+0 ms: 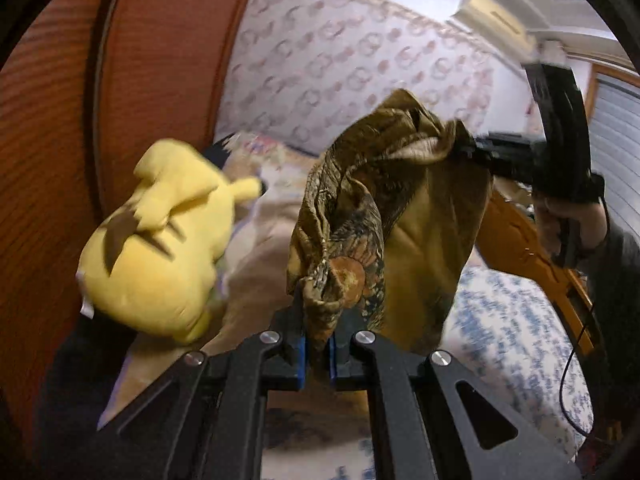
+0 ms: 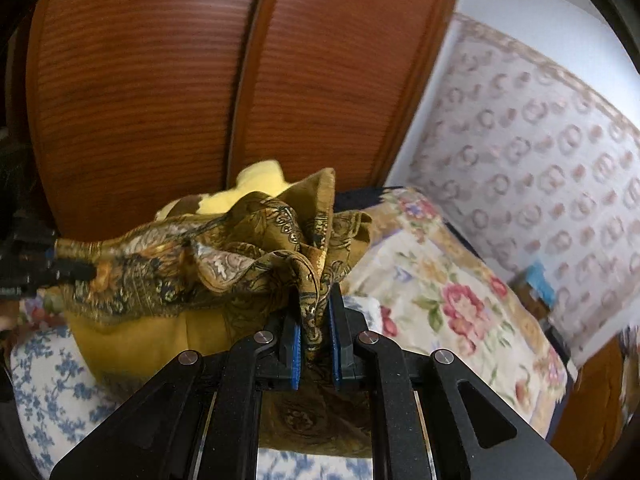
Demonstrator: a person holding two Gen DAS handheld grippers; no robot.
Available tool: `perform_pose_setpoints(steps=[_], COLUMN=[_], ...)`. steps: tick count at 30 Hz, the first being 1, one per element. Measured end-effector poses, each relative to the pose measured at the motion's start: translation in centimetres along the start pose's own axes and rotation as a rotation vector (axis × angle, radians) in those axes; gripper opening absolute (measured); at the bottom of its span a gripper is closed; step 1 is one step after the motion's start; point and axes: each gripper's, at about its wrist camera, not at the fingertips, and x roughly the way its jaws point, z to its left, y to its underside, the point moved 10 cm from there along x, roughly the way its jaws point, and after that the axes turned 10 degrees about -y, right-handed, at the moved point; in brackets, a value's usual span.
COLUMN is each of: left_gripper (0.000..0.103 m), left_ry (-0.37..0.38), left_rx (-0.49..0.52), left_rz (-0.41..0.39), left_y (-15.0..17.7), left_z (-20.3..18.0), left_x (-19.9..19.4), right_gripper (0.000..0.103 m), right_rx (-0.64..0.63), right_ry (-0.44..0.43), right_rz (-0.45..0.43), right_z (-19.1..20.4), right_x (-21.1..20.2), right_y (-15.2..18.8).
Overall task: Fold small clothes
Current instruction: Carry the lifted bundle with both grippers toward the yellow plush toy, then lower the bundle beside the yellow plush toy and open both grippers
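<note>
A mustard-brown paisley cloth hangs in the air above the bed, stretched between the two tools. The left hand-held gripper has its blue pads pressed together on one bunched corner of the cloth, which rises from the jaws in twisted folds. Across from it, in the left wrist view, the right hand-held gripper pinches the opposite end, with a hand wrapped around its grip further back. In the right wrist view the right hand-held gripper is likewise clamped on a gathered fold of the cloth, and the fabric runs leftward to the left hand-held gripper, where a dark finger grips its far end. The cloth sags between the two holds, its plain yellow underside showing below. A yellow plush toy lies on the bed beside a reddish wooden wardrobe. A flowered quilt covers part of the bed, and a blue-and-white floral sheet lies under the hanging cloth. Patterned wallpaper lines the wall behind.
</note>
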Motion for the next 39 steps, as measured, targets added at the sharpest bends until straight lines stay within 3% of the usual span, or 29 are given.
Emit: perform_pose_setpoints(steps=[6,10,15,17,22,24,28,30,33,39], left_gripper=[0.005,0.005,0.006,0.007,0.017,0.032,0.043,0.055,0.056,0.057], left_ry=[-0.055,-0.069,-0.072,-0.064,-0.078,-0.077,-0.086,-0.091,-0.105,-0.122], left_rx=[-0.026,-0.027,-0.027,-0.029,0.0,0.015,0.016,0.018,0.037,0.073], left_rz=[0.078,0.097,0.099,0.097,0.097,0.093,0.069,0.051,0.03,-0.001], left_y=[2.6,3.6,3.2,3.1,2.8,2.7,2.1,1.8,1.2,0.5], left_z=[2.5,3.1,3.1,3.1,3.2,3.2,3.4,3.4,3.0,1.6], left_x=[2.4,3.0,3.1,3.1,2.7,2.4,1.3,0.6,-0.4,-1.8], right_gripper=[0.008,0.012,0.051,0.052,0.055,0.055,0.056,0.063,0.071,0.072], right_rx=[-0.001,0.076,0.148,0.171,0.213,0.238,0.271,0.295,0.346,0.359], right_ry=[-0.044,-0.052,-0.004,0.03,-0.024,-0.045,-0.048,-0.046,-0.05,-0.003], right_rz=[0.062,0.067,0.039,0.018,0.014,0.037,0.096,0.089,0.066,0.048], right_z=[0.0,-1.1,-2.6,-3.1,-2.4,-1.8,-1.6,-1.9,-2.4,-1.7], right_x=[7.3,10.2,10.2,9.5,9.1,9.7,12.5,13.3,13.5,10.7], right_y=[-0.6,-0.5,0.4,0.6,2.7,4.0,6.2,6.8,7.0,7.3])
